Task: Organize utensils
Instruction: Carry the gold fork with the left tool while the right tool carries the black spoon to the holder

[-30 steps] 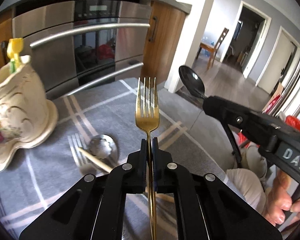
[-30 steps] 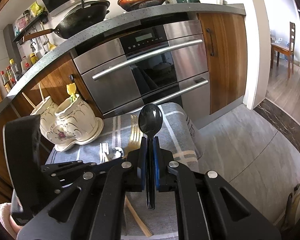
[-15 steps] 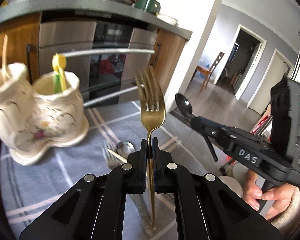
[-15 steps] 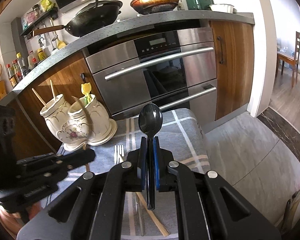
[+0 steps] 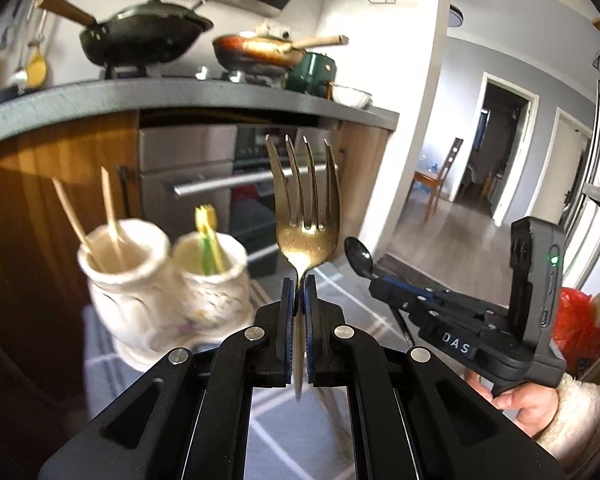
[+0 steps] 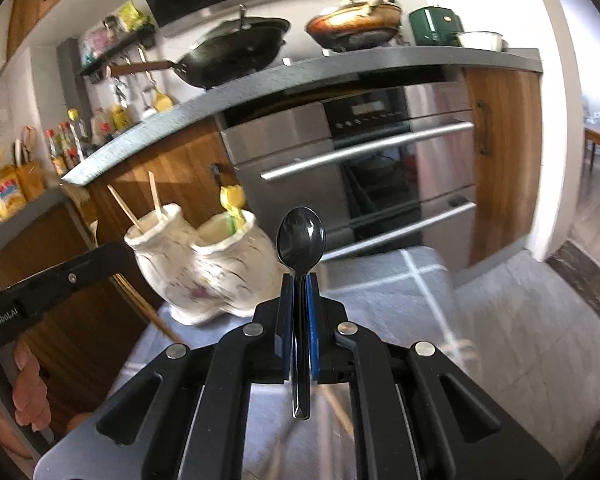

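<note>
My left gripper (image 5: pixel 299 280) is shut on a gold fork (image 5: pixel 306 216), held upright with tines up, above the grey checked cloth (image 5: pixel 352 292). My right gripper (image 6: pixel 300 276) is shut on a black spoon (image 6: pixel 301 240), bowl up; it also shows in the left wrist view (image 5: pixel 374 282) with the spoon (image 5: pixel 358 258). A white ceramic double utensil holder (image 5: pixel 164 280) stands left of both grippers. It shows in the right wrist view (image 6: pixel 204 272) too. Its left cup holds wooden chopsticks (image 6: pixel 140 208), its right cup a yellow-green utensil (image 6: pixel 232 204).
A steel oven front (image 6: pixel 360 184) and wooden cabinets stand behind the cloth-covered surface (image 6: pixel 412 288). A counter above carries a black wok (image 6: pixel 236 52) and a frying pan (image 6: pixel 356 24). A loose chopstick (image 6: pixel 340 408) lies on the cloth under my right gripper. The room's floor opens to the right.
Both grippers have risen and tilted upward, each still holding its utensil. The holder now sits lower and closer in both views. The utensils lying on the cloth have dropped out of sight.
</note>
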### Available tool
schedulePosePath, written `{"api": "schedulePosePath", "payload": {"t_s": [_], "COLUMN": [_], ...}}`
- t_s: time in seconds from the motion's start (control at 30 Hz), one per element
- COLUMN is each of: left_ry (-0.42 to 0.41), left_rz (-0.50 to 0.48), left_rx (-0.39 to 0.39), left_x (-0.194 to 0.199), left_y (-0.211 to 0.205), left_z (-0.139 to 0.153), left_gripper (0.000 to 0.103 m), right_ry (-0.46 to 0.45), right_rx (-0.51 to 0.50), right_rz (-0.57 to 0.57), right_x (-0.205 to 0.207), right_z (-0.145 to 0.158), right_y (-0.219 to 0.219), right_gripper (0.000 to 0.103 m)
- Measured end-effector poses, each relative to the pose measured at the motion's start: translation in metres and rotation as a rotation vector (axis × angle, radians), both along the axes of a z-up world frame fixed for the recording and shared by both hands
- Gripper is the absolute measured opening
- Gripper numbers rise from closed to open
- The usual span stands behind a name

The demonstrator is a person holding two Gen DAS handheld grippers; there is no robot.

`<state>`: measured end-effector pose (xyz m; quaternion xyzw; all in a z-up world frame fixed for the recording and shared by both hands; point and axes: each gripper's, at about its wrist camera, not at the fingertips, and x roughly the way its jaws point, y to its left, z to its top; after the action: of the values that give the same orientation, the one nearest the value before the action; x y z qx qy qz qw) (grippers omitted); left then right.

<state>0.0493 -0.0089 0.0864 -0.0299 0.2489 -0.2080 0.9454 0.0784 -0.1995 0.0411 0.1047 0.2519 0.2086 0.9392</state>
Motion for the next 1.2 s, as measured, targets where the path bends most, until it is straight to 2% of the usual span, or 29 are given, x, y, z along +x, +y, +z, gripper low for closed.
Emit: {"api": "schedulePosePath", "payload": {"t_s": [0.2,0.4,0.63,0.73,0.9,1.0,1.2], "left_ry": [-0.033,-0.073,-0.138,-0.142,-0.138,-0.122,-0.074], "left_rz": [0.05,0.137,0.227,0.245,0.276,0.301,0.294], "left_rx": [0.02,0.037,0.067,0.06,0.065,0.081,0.059], "left_x": [0.001,0.014,0.031,0.04,0.061,0.076,0.091], "left_y": [0.03,0.064,0.083,0.089,0.095,0.098,0.101], "left_z": [0.031,0.061,0.087,0.092,0.09,0.079,0.055], "left_gripper": [0.006,0.006,0.006,0.006,0.006,0.006,0.006], "right_ry": [-0.052,-0.132,-0.14,-0.12,-0.076,-0.065,-0.058], "right_rx": [0.076,0.105,0.131,0.167,0.209,0.223,0.224], "right_rz": [0.073,0.11,0.129,0.15,0.149,0.142,0.125], "right_x": [0.025,0.052,0.085,0.099,0.119,0.124,0.131], "right_z": [0.017,0.037,0.043,0.04,0.027,0.019,0.005], "right_y": [0.026,0.058,0.091,0.099,0.103,0.101,0.1], "right_gripper": [0.006,0.006,0.006,0.006,0.006,0.006,0.006]}}
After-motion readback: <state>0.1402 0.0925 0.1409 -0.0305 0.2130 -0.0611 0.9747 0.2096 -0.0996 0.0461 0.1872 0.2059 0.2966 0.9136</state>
